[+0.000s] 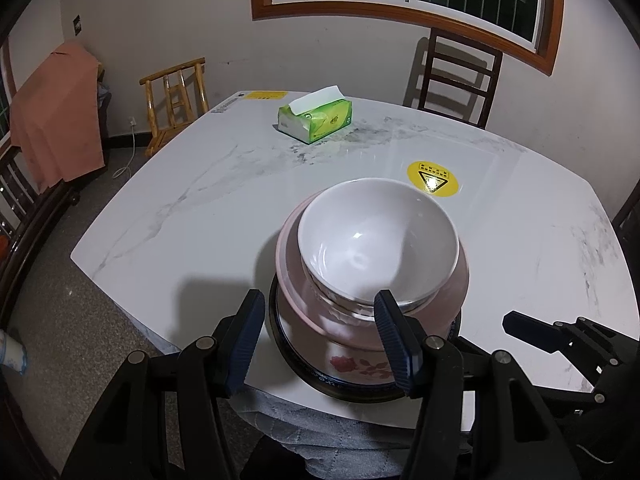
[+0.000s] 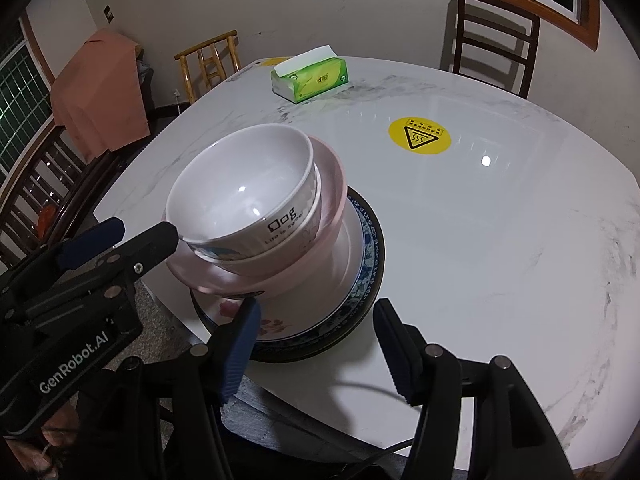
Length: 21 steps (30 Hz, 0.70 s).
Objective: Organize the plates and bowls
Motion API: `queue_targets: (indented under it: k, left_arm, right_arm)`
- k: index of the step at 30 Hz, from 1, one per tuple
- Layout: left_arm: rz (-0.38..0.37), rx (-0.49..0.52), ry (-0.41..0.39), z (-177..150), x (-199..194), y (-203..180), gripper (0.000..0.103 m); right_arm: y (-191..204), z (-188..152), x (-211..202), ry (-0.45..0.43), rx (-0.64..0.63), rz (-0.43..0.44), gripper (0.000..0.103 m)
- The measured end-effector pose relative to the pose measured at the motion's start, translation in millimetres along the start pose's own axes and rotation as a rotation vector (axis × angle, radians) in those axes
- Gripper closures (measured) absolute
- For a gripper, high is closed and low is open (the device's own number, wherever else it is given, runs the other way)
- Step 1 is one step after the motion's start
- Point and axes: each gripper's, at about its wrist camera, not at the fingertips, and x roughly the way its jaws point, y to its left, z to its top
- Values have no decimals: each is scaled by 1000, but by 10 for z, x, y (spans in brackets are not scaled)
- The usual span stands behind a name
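Two black two-finger grippers with blue ribbed pads: left gripper [image 1: 320,336] and right gripper [image 2: 316,340], each with jaws apart, holding nothing. One stack at the marble table's [image 1: 192,216] near edge: one white bowl [image 1: 378,240] nested in one pink bowl [image 1: 460,280], on one dark-rimmed floral plate [image 1: 360,368]. One green tissue pack [image 1: 316,120]; one round yellow warning sticker [image 1: 433,179].

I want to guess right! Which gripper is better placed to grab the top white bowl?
Probably the left gripper: its open fingertip sits beside the rim of the round white bowl. The right gripper hangs lower, by the dark-rimmed plate.
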Motion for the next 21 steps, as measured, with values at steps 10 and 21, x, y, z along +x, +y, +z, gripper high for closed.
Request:
queue_targets:
  k: [10,21]
  left_arm:
    - [2,1,-4,10,-13,2,49]
    - [7,-6,-4,48,-33,20,49]
  right_arm:
    - [14,0,-4,5,-4,5,43]
    - [42,-10,-8,9,-7,8,43]
